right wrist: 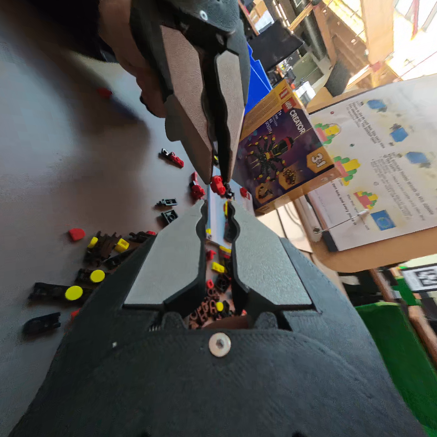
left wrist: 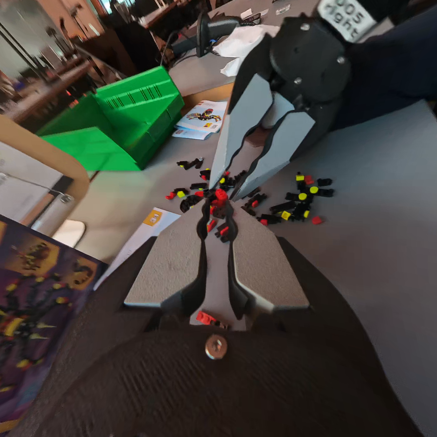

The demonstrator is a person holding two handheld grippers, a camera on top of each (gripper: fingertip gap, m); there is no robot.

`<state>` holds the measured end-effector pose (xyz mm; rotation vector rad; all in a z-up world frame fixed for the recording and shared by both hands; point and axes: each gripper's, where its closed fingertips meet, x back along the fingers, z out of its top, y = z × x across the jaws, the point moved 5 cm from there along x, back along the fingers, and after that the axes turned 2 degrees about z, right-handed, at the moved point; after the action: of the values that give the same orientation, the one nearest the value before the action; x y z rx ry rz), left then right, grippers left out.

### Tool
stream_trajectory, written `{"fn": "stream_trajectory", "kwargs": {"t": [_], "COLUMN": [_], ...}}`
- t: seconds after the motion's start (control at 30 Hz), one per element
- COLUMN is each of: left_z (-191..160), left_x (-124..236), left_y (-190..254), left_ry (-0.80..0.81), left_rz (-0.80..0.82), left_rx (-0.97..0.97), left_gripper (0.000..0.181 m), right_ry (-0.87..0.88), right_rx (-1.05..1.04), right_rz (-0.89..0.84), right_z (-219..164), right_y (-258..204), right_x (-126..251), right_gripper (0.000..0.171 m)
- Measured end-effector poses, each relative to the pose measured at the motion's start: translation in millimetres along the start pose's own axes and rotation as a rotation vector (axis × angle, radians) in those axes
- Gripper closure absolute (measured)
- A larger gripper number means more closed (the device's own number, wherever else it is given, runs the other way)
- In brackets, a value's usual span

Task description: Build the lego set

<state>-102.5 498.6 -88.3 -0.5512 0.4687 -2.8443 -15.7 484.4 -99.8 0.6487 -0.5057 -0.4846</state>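
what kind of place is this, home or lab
Probably a lab or workshop: a grey worktable, green bins, a clipboard with an instruction sheet, and more benches and clutter behind.

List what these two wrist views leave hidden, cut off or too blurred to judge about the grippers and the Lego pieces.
- Left wrist view: the left gripper fingertips cover the red and black assembly, so the grip contact is unclear.
- Left wrist view: the set box is blurred and cut off by the left edge.
- Right wrist view: the right gripper body hides part of the loose pieces.
- Right wrist view: the far tabletop is motion-blurred.
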Motion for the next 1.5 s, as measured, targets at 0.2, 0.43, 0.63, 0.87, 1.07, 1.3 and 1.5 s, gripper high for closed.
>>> {"fn": "stream_trajectory", "kwargs": {"t": [0.2,0.43,0.63,0.87,1.07,1.3,1.5], "left_z": [8,6,4,2,-5,-1,-12], "left_x": [9,11,10,6,2,-3,0], "left_y": [19,20,15,2,1,10,24], "left_ry": [0.11,0.162,0.133,0.136,0.051,0.018,-0.044], "left_rz": [-0.015,-0.132,-0.275,-0.371,-0.126,-0.104,-0.257], "left_rx": [-0.304,-0.176,0.127,0.44,0.138,0.085,0.057], "left_gripper": [0.172,0.173,0.172,0.173,0.152,0.174,0.176], "right_ry": [0.105,0.114,0.084,-0.015,-0.1,-0.146,-0.161], "right_rx": [-0.25,-0.015,0.145,0.148,-0.084,-0.131,-0.118], "right_rz": [0.121,0.092,0.001,-0.007,0.067,0.161,0.282], "right_z": [1,14,19,13,-1,-3,-3], "right_y": [5,-7,-8,-5,2,-9,-26], "right_x": [4,10,10,4,-1,-6,-7], "right_gripper": [0.147,0.164,0.162,0.169,0.17,0.169,0.17]}}
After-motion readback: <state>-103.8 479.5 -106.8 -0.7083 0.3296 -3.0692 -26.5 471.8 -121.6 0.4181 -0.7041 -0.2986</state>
